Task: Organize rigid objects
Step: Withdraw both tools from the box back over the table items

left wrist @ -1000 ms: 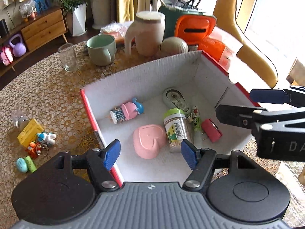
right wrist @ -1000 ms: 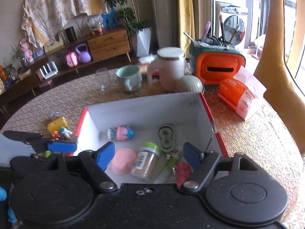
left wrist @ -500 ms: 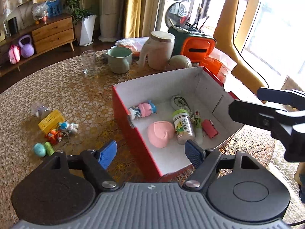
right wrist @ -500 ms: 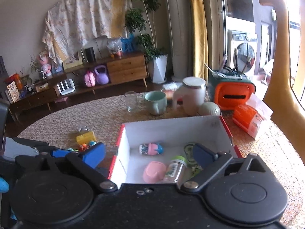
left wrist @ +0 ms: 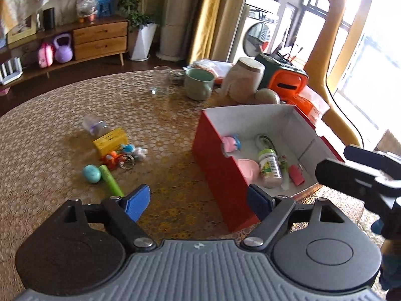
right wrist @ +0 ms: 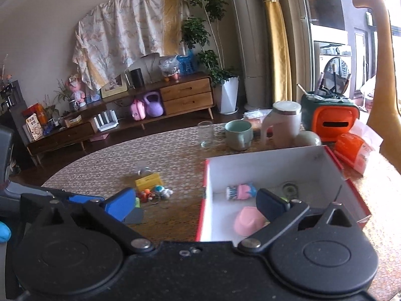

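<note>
Your round desk [left wrist: 50, 130] with its honeycomb-patterned cover carries a red cardboard box [left wrist: 220, 173]. Left of the box lie a yellow block [left wrist: 110, 141], small toy figures [left wrist: 125, 155], a teal egg [left wrist: 91, 173] and a green tube [left wrist: 110, 179]; behind it stand a clear glass [left wrist: 160, 80] and a green mug [left wrist: 199, 84].

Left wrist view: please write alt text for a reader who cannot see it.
A red box with white inside stands on a round patterned table, holding a pink heart-shaped item, a small jar and other small things. Left of it, loose toys, a yellow box and a green tube lie beyond the opening, empty left hand-held gripper.
</note>
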`<state>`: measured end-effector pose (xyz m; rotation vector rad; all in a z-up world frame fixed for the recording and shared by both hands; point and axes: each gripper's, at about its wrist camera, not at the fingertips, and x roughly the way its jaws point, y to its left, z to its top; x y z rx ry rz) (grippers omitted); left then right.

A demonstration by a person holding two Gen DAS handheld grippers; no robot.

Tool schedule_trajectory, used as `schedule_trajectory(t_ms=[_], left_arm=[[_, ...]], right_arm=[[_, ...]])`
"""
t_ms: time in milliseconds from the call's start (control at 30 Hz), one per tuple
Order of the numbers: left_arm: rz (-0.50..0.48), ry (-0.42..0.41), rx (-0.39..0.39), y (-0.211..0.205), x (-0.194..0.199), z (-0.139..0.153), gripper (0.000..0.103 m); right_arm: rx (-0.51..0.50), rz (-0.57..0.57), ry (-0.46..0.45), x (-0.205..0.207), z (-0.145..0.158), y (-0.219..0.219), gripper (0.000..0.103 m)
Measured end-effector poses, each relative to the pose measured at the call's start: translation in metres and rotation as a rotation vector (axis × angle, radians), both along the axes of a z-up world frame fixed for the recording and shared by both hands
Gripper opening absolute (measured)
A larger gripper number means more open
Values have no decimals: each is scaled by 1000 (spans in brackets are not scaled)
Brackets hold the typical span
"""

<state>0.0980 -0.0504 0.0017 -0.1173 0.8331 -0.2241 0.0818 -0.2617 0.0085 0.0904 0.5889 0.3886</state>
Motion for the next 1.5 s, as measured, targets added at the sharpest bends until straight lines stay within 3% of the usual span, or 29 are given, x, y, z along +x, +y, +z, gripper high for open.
schedule_trajectory(t_ms=[300, 400, 700, 1033, 1300, 1500], left_arm=[[63, -20, -10, 43, -6, -3, 91], [87, -31, 8, 56, -5, -6, 103], [153, -34, 38, 100, 3, -19, 103], [253, -16, 78, 159, 34, -52, 103], [250, 3, 108, 168, 56, -88, 103], [184, 27, 124, 160, 73, -112, 103]], right_arm=[[-16, 74, 0, -3, -6, 35, 103], [-20, 106, 1, -1, -7, 48, 103], [-81, 201, 23, 5, -23, 101, 102], [-147, 279, 88, 25, -53, 153, 102], [-195, 290, 155, 49, -86, 176, 99], [-225, 298, 174, 70, -113, 184, 87]])
